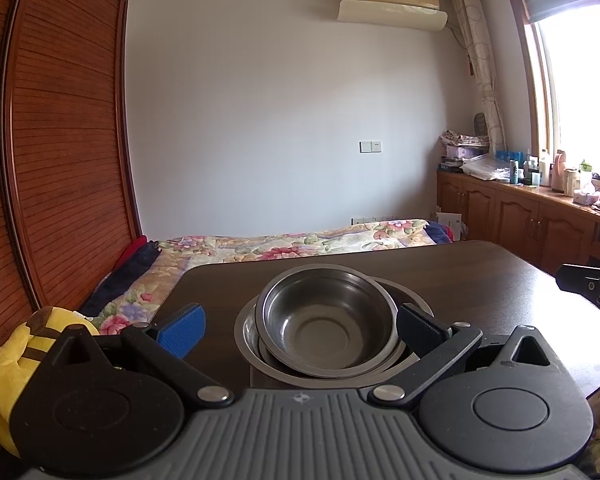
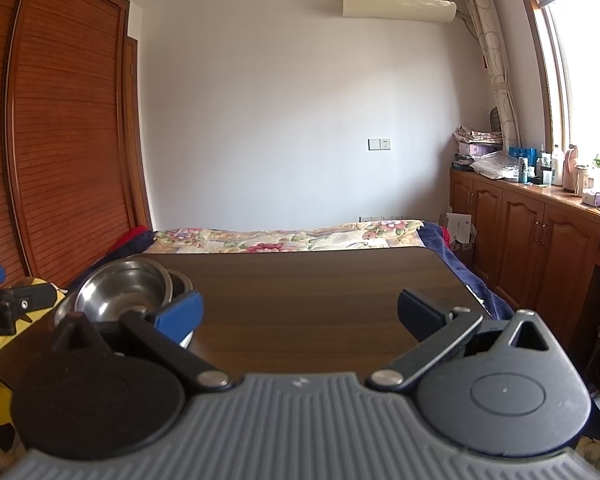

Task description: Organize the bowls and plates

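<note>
So the biggest thing in the room was the slatted wooden wardrobe running down the left wall, with a bed under a floral bedspread stretched out behind the work area. Along the right wall sat a run of wooden cabinets below the window, their top cluttered with bottles and boxes. An air conditioner hung high on the white back wall.

In front of the bed was the dark wood-grain counter. The steel bowls were stacked toward its left edge: a smaller stainless bowl sat nested, a bit tilted, inside a wider steel bowl. In the right wrist view the same stack showed up near the counter's near-left corner.

The left tongs were spread wide with nothing gripped, blue pad on one side and black pad on the other, straddling the bowl stack. The black pad looked like it was right against the rim, though I couldn't tell if it was actually touching. The right tongs were spread wide too, over bare counter, well to the right of the bowls.

A yellow plush toy was slumped off the counter's left edge.
</note>
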The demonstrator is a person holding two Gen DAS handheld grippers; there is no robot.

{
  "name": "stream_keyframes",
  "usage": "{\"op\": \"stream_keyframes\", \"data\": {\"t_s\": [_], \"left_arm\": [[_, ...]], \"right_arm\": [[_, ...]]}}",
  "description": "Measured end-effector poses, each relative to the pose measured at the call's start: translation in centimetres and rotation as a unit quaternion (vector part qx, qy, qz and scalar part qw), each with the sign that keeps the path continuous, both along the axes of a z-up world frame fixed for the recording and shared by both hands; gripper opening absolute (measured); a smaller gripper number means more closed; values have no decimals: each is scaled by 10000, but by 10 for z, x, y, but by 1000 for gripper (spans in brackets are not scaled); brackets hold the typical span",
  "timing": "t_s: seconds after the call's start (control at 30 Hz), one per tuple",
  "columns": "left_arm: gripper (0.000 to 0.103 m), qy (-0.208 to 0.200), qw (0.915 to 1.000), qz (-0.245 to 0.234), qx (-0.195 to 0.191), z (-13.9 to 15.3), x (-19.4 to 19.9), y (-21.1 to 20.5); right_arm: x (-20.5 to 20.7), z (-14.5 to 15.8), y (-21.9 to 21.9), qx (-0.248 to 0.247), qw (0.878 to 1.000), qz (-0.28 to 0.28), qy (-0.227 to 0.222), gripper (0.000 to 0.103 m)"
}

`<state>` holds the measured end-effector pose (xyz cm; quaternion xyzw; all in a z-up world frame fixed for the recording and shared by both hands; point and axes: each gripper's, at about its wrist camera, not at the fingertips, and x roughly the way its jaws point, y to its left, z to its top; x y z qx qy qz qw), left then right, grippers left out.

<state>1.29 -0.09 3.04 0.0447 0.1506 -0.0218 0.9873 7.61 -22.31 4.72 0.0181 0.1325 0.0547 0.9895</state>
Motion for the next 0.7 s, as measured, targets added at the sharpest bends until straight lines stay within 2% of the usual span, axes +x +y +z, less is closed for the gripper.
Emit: {"op": "stream_keyframes", "data": {"t_s": [0.7], "left_arm": [[103, 1, 10000, 10, -2, 0, -1, 0]], "right_arm": [[0, -3, 3, 8, 10000, 3, 25, 103]]}}
